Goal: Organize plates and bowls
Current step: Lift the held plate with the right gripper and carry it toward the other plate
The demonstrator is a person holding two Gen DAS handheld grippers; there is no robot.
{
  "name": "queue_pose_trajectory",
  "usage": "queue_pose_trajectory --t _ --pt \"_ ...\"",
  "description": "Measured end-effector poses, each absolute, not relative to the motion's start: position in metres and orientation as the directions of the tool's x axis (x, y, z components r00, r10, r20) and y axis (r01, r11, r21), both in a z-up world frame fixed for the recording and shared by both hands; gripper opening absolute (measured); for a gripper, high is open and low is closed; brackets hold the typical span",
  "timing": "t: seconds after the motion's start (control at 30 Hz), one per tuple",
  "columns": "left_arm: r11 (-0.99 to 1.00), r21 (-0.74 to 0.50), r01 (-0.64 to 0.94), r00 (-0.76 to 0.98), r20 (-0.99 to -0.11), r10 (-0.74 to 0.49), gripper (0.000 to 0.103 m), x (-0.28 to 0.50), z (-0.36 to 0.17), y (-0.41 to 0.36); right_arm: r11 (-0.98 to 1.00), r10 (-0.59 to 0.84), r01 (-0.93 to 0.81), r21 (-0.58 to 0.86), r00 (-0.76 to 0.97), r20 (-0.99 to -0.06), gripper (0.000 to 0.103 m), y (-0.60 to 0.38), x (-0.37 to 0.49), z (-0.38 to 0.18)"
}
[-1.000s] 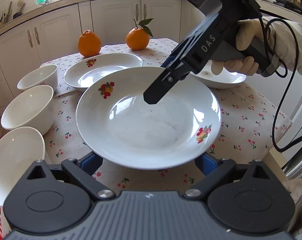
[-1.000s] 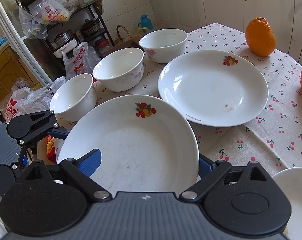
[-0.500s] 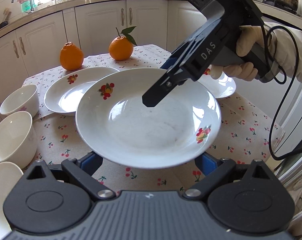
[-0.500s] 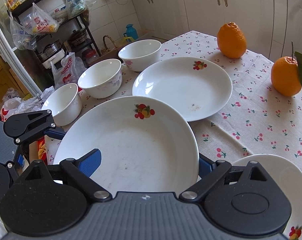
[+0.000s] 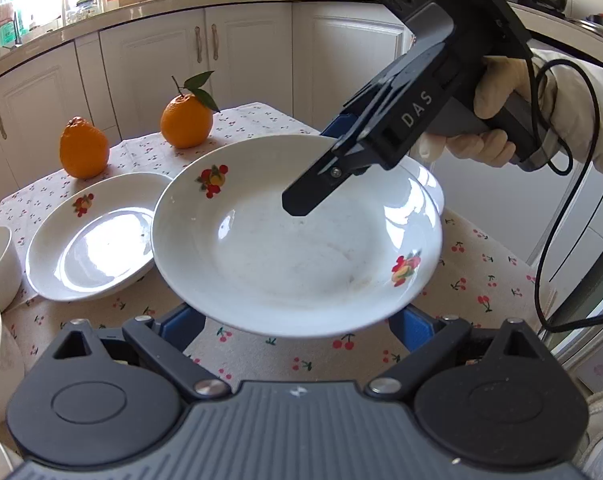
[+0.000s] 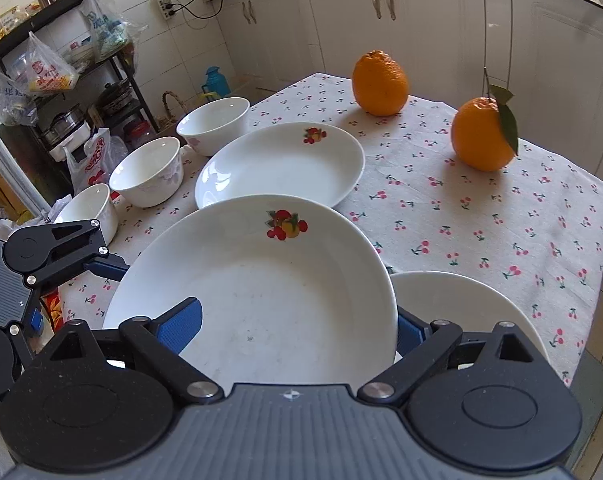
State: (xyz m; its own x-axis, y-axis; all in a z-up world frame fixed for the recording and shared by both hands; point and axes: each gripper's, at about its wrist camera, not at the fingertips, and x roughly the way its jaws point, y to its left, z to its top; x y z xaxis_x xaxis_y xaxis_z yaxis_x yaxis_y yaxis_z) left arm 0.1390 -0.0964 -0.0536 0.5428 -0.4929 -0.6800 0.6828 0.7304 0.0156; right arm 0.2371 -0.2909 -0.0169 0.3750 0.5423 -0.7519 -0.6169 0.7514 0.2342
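A white plate with fruit prints (image 5: 293, 248) is held in the air above the table; it also shows in the right wrist view (image 6: 257, 292). My right gripper (image 5: 301, 204) is shut on its far rim, one finger lying over the plate's inside. My left gripper (image 5: 297, 320) is wide open, its blue pads on either side of the plate's near rim, below it. A second plate (image 5: 89, 240) lies on the table to the left. A third plate (image 6: 461, 308) lies under the held one on the right. Three white bowls (image 6: 147, 176) stand along the table's left edge.
Two oranges (image 6: 381, 82) (image 6: 481, 138) sit on the cherry-print tablecloth (image 6: 481, 220) at the far side. White kitchen cabinets (image 5: 241, 60) stand behind the table. A shelf with bags and pots (image 6: 41, 80) stands to the left. The table edge drops off at the right.
The held plate has been carried rightward across the table, over the third plate. The bowls and the second plate have slid left in the left wrist view.
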Motion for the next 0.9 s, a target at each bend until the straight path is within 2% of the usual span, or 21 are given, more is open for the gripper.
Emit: queue_pose_trajectory --t 0.9 --pt "0.63 0.007 0.777 0.452 -0.702 -0.55 0.098 0.174 -0.063 -0.158 0.85 0.469 -0.468 0.244 0.459 -0.754 0.099 -0.367 0.241 -0.035"
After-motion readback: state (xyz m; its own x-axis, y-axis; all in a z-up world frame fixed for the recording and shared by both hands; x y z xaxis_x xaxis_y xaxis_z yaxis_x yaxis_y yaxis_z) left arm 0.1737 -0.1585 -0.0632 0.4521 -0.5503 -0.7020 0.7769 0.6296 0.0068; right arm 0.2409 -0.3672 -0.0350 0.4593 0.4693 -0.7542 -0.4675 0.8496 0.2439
